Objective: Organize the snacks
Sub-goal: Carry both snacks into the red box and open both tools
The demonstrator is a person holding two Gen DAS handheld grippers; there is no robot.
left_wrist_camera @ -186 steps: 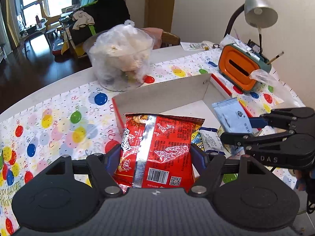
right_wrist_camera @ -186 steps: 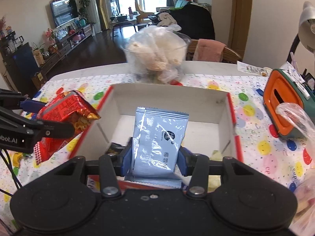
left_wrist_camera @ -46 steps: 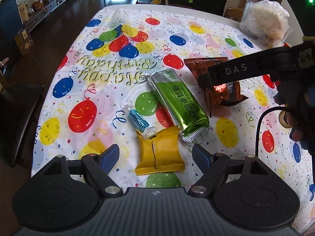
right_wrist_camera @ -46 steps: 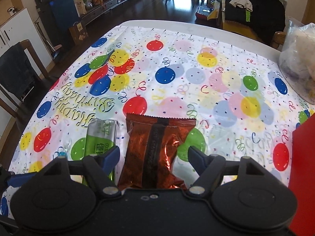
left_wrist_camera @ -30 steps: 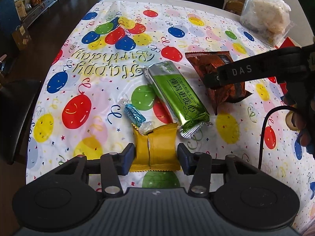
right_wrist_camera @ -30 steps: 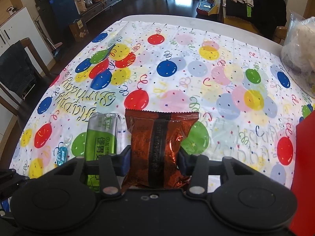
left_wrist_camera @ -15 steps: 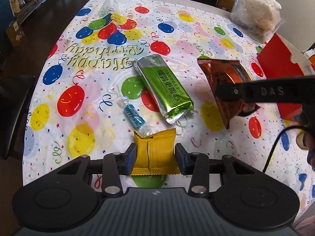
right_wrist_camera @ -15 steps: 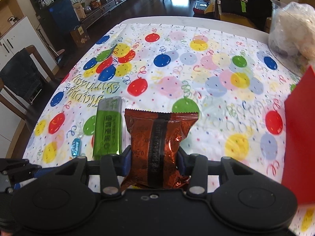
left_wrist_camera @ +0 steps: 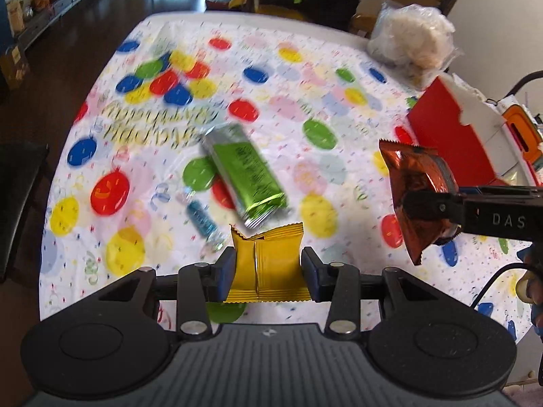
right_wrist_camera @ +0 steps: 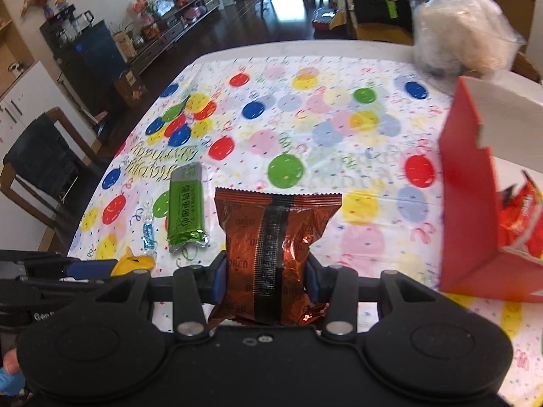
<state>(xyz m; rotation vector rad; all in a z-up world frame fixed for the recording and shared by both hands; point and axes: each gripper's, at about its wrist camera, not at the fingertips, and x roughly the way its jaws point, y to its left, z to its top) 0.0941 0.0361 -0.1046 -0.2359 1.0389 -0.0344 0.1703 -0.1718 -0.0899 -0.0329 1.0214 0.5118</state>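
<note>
My left gripper (left_wrist_camera: 268, 264) points steeply down, its pads clamped on a yellow packet (left_wrist_camera: 268, 268). My right gripper (right_wrist_camera: 264, 278), out at two o'clock from the left, tilts down too, pinching a brown packet (right_wrist_camera: 271, 251).

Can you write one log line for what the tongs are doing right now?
left tongs: shut on yellow packet | right tongs: shut on brown Oreo packet | both lifted | red box: open
</note>
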